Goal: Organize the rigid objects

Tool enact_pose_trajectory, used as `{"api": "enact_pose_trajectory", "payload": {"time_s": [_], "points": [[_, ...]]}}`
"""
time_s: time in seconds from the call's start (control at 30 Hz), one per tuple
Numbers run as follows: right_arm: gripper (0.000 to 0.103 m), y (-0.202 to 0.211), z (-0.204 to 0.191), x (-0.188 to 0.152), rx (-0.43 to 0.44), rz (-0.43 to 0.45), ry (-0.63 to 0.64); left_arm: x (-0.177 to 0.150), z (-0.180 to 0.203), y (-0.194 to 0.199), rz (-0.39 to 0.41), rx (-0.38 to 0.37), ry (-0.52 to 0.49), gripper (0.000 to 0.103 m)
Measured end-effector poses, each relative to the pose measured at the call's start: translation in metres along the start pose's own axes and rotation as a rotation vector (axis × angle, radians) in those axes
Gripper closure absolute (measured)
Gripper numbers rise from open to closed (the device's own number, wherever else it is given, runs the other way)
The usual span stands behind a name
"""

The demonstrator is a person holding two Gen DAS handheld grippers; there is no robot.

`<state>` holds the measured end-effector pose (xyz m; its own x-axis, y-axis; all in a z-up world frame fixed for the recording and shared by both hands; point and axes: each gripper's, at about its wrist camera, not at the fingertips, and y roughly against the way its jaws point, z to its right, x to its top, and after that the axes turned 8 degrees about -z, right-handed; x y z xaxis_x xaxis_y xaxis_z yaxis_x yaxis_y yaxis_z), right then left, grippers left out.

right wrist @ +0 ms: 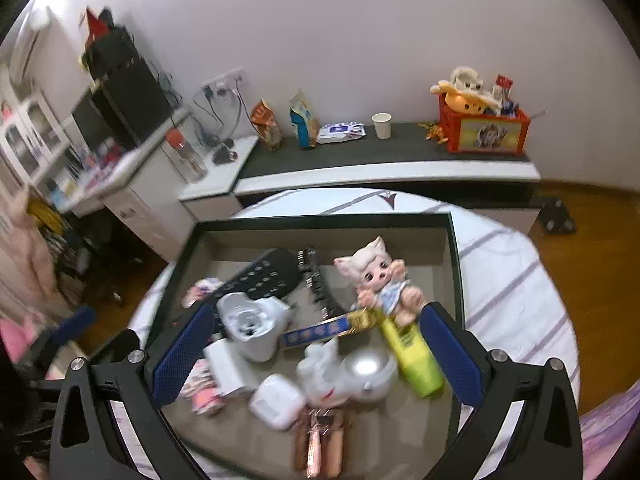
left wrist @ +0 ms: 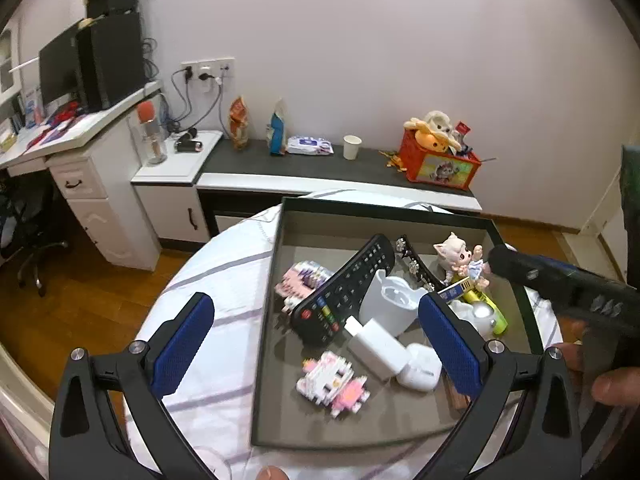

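Note:
A dark-rimmed grey box (left wrist: 276,248) (right wrist: 454,240) sits on a round table with a striped white cloth. In it lie a black remote (left wrist: 344,292) (right wrist: 260,276), a white cup-shaped item (left wrist: 390,304) (right wrist: 256,326), a white charger (left wrist: 376,346), a white earbud case (left wrist: 420,366) (right wrist: 278,400), a pink brick toy (left wrist: 332,382), a cat-eared doll (left wrist: 460,258) (right wrist: 380,276), a yellow-green bottle (right wrist: 412,356) and a blue-gold box (right wrist: 328,330). My left gripper (left wrist: 316,336) is open and empty above the box. My right gripper (right wrist: 316,356) is open and empty above it.
The other gripper's black body (left wrist: 568,284) reaches in from the right, with a hand (left wrist: 612,384) beside it. Behind the table runs a low dark-topped cabinet (left wrist: 320,168) with snack bags, a paper cup (left wrist: 352,146) and a red toy crate (left wrist: 440,160). A white desk (left wrist: 80,128) stands left.

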<state>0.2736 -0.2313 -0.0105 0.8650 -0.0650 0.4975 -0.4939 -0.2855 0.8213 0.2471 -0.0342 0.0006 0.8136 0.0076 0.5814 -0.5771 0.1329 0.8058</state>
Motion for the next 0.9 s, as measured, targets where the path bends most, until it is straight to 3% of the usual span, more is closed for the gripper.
{"api": "enact_pose_trajectory", "payload": {"time_s": [0.17, 0.3, 0.37, 0.67, 0.9], "points": [[0.0, 0.03, -0.003, -0.024, 0.103, 0.02, -0.045, -0.022, -0.002, 0.026, 0.009, -0.008, 0.002, 0.0], [0.0, 0.053, 0.002, -0.054, 0.283, 0.005, -0.126, -0.047, -0.002, 0.051, 0.013, -0.005, -0.011, 0.0], [0.0, 0.069, 0.002, -0.074, 0.3, 0.02, -0.147, -0.061, -0.002, 0.062, 0.015, -0.001, -0.011, 0.0], [0.0, 0.139, -0.026, -0.163, -0.058, 0.167, -0.014, -0.138, -0.006, 0.122, 0.067, 0.018, 0.009, 0.0], [0.0, 0.177, -0.057, -0.221, -0.237, 0.274, 0.086, -0.185, 0.0, 0.172, 0.163, -0.003, 0.012, 0.0]]}}
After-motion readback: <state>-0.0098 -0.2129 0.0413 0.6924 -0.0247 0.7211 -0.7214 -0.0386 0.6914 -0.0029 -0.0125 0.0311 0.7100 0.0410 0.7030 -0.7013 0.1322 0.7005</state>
